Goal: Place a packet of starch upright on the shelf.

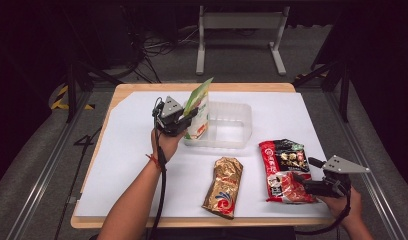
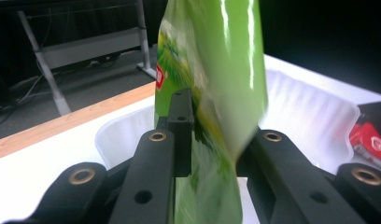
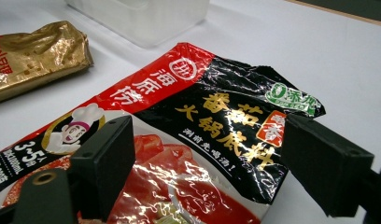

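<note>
A green snack packet [image 1: 198, 107] stands upright at the left end of a clear plastic tub [image 1: 232, 125], its lower end inside the tub. My left gripper [image 1: 184, 120] is at the packet's near side. In the left gripper view the packet [image 2: 212, 70] is blurred between the jaws of that gripper [image 2: 221, 126], which stand slightly apart, over the tub [image 2: 310, 112]. A red and black hot-pot sauce packet [image 1: 287, 170] lies flat at the right. My right gripper [image 1: 302, 182] is open low over it, its jaws [image 3: 212, 163] spread wide on either side of the packet [image 3: 202, 116].
A gold packet [image 1: 224, 187] lies flat near the front edge between my two hands, also seen as the gold packet [image 3: 34, 51] in the right gripper view. White paper [image 1: 132, 150] covers the wooden table. A metal frame [image 1: 242, 30] stands on the floor beyond.
</note>
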`<state>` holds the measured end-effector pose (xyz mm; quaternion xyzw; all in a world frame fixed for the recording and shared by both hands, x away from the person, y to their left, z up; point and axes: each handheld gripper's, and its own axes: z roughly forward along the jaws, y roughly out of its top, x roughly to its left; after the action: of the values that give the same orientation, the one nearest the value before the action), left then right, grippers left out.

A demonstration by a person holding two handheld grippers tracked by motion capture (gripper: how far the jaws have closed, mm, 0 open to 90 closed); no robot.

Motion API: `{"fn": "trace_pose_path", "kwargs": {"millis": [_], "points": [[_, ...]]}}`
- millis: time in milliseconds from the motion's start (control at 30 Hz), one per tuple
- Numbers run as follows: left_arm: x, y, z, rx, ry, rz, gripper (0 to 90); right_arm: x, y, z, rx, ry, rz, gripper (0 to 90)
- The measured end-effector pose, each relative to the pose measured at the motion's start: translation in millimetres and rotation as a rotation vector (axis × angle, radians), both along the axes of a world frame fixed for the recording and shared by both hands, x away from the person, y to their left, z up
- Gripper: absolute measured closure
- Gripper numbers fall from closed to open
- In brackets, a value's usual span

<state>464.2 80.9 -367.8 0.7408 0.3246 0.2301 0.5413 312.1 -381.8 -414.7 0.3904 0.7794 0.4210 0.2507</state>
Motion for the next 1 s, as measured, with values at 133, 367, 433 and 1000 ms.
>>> {"fn": "trace_pose_path", "kwargs": {"millis": [133,367,433,1000], "points": [[-2.2,5.6,-1.0,0.007,0.014,-0.019,71.1,1.0,1.0,-1.2,-0.011,0.004,0.0,17.6],[-12.3,21.7,-1.0,0.026,0.025,-0.048,60.3,3.2,1.5,-0.7,-0.004,0.003,0.003,17.8],[-17.1,24.6,-0.7,0.037,0.022,-0.064,57.2,3.8,2.3,-0.9,-0.005,0.004,0.011,18.5],[-70.9,48.5,-5.8,0.189,0.065,-0.212,27.0,8.2,7.9,-0.4,-0.016,-0.005,0.023,17.1]]}}
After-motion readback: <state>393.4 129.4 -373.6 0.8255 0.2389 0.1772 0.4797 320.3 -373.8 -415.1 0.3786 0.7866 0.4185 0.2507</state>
